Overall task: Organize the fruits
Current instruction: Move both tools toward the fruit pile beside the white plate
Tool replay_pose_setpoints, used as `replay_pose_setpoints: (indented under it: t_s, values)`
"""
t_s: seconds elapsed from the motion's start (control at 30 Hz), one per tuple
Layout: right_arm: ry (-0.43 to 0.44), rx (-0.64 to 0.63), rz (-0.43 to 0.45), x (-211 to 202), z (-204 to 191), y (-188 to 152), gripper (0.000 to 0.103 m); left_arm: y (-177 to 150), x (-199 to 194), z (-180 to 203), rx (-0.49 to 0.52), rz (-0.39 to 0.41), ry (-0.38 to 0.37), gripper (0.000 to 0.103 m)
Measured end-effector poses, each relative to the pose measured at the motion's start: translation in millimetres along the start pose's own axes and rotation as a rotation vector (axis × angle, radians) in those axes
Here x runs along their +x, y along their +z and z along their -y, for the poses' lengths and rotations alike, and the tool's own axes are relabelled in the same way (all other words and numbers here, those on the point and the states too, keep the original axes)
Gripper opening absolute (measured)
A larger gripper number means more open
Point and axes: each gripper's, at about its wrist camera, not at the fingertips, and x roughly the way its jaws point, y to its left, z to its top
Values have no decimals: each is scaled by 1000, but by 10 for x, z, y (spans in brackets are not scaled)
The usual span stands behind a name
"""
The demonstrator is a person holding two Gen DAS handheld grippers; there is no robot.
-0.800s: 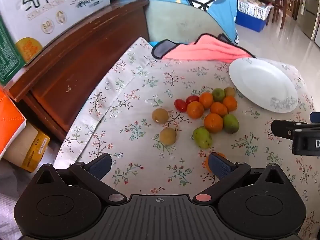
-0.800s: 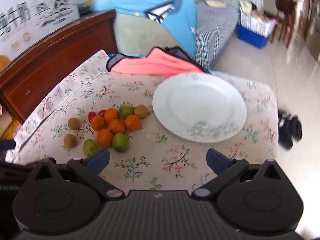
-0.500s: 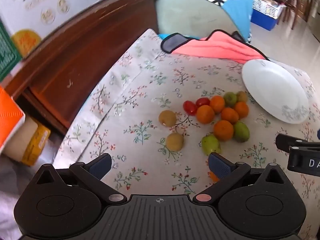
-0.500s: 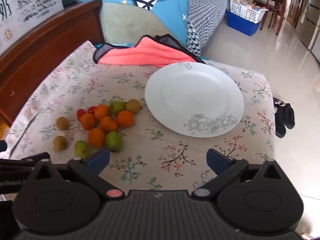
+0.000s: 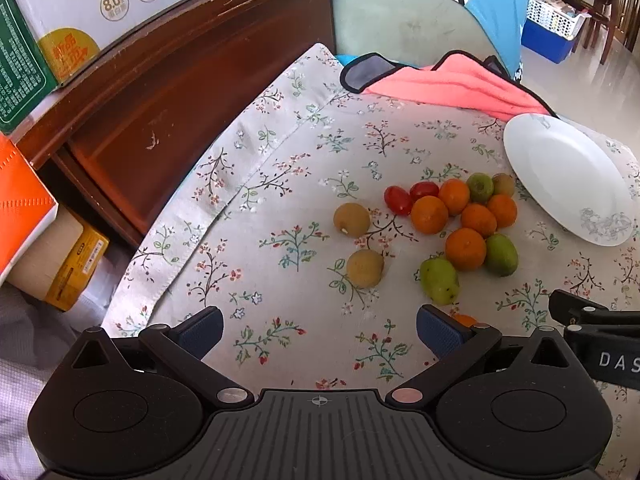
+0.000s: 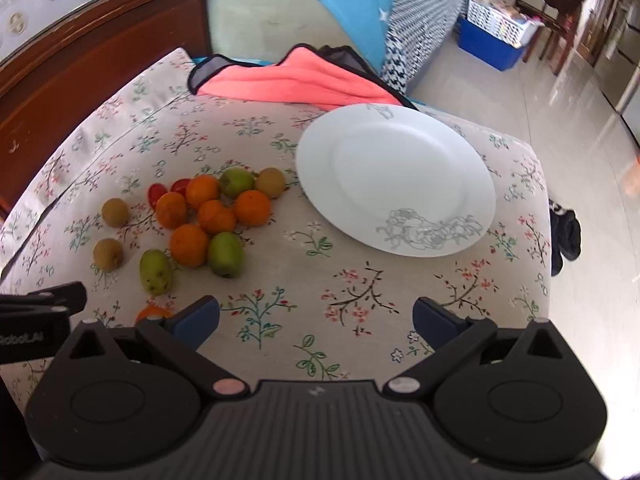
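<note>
A cluster of fruit lies on the floral tablecloth [image 5: 280, 200]: several oranges [image 5: 466, 249] [image 6: 189, 245], green fruits [image 5: 439, 281] [image 6: 226, 254], two cherry tomatoes [image 5: 397, 200] and brown round fruits [image 5: 365, 268] [image 6: 108, 254]. An empty white plate [image 6: 394, 178] [image 5: 568, 184] sits right of the fruit. One more orange [image 6: 152, 314] [image 5: 464, 320] lies half hidden behind a gripper finger. My left gripper [image 5: 320, 330] is open and empty, short of the fruit. My right gripper [image 6: 316, 320] is open and empty, in front of the plate.
A dark wooden cabinet [image 5: 160, 92] with cartons [image 5: 100, 4] stands on the left. A pink cloth [image 6: 296, 80] lies at the table's far edge. The table's right edge drops to a tiled floor [image 6: 580, 128]; a blue crate [image 6: 490, 42] and a chair stand far right.
Both grippers have moved nearer the table. In the left view the fruit and plate have shifted right. In the right view the plate has come nearer. Both stay open.
</note>
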Motion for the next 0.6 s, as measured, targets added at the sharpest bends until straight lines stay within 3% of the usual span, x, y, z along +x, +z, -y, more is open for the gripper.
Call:
replay_pose_setpoints:
  t_s: [0.6]
  values:
    - [16,-44,-10,20,-127,-55,102,-47,63,-15,31,2,26,103]
